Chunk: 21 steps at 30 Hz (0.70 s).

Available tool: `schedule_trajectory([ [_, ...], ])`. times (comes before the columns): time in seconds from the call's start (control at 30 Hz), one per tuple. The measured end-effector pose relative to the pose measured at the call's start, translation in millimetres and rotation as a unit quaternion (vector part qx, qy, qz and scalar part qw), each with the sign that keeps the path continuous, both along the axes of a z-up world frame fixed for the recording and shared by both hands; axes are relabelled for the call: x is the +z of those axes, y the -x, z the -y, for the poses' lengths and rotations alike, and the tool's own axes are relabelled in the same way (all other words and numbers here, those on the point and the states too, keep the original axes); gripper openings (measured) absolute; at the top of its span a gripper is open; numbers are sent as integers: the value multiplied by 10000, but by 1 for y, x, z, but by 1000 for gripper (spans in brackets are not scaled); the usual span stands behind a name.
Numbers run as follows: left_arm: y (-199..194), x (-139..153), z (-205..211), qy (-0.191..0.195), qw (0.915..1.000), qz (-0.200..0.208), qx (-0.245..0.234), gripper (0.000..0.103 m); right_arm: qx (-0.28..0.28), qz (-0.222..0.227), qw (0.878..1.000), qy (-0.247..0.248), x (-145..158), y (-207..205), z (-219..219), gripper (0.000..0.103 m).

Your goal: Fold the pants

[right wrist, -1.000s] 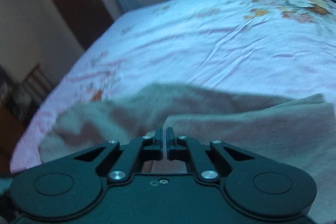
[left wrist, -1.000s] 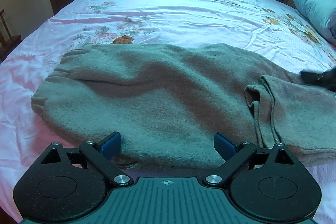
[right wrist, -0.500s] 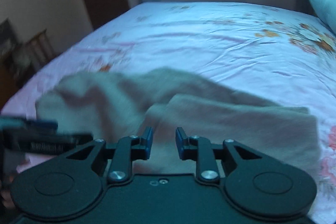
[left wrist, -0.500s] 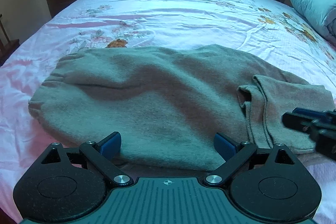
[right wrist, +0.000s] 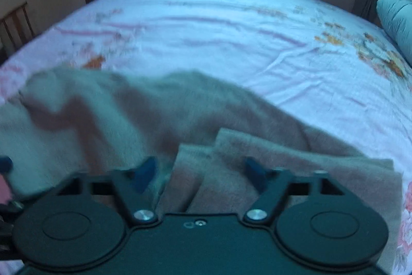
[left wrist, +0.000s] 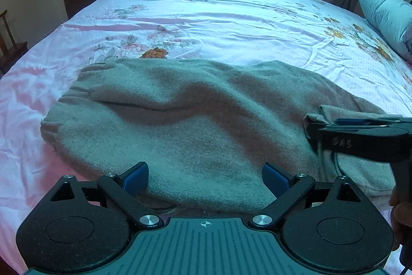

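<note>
Grey fleece pants (left wrist: 185,125) lie flat across middle of frame on pink floral bedsheet (left wrist: 231,17); folded leg section at lower right. Left gripper (left wrist: 205,178), bottom centre: jaws wide apart, straddling near hem, nothing clamped. Right gripper (right wrist: 200,170), bottom centre of right view: jaws apart over folded layers. Rolled blue pillow (left wrist: 386,14), upper right.

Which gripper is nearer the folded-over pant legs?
Right. The right gripper is open right over the folded-over pant legs; the left gripper sits over the pants' wider middle.
</note>
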<state>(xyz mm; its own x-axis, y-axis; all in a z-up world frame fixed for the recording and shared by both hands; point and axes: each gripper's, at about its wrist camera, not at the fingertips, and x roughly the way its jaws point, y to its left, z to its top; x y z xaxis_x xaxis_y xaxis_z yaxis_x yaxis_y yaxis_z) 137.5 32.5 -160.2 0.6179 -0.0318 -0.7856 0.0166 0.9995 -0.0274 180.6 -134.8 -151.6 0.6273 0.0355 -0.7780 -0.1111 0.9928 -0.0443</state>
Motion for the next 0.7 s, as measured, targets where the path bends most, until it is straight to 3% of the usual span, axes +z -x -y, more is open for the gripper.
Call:
schedule_trajectory([
  [0.03, 0, 0, 0, 6, 10000, 10, -4, 94, -60, -1, 9999, -154, -2, 0, 5, 31],
  [0.17, -4, -1, 0, 56, 10000, 42, -17, 94, -750, 29, 9871, -1415, 6, 1, 48, 0],
  [0.3, -6, -1, -3, 126, 9999, 75, 26, 94, -1080, 615, 9738, -1903, 32, 10, 68, 0],
  [0.4, -7, -2, -6, 135, 9999, 54, 71, 94, -1025, 1027, 9719, -1855, 47, 11, 61, 0],
  [0.5, -5, -2, -9, 93, 9999, 55, 107, 94, -833, 589, 9814, -1624, 26, -3, 43, 1],
  [0.57, -4, -1, -11, 60, 9999, 59, 117, 94, -799, 115, 9831, -1641, 2, -9, 36, 18],
  [0.6, -4, 0, -13, 39, 9999, 58, 117, 94, -740, -94, 9822, -1721, -6, -8, 34, 19],
  [0.7, -4, 1, -15, 11, 9999, 53, 133, 94, -726, 71, 9743, -2131, 1, 12, 39, 35],
])
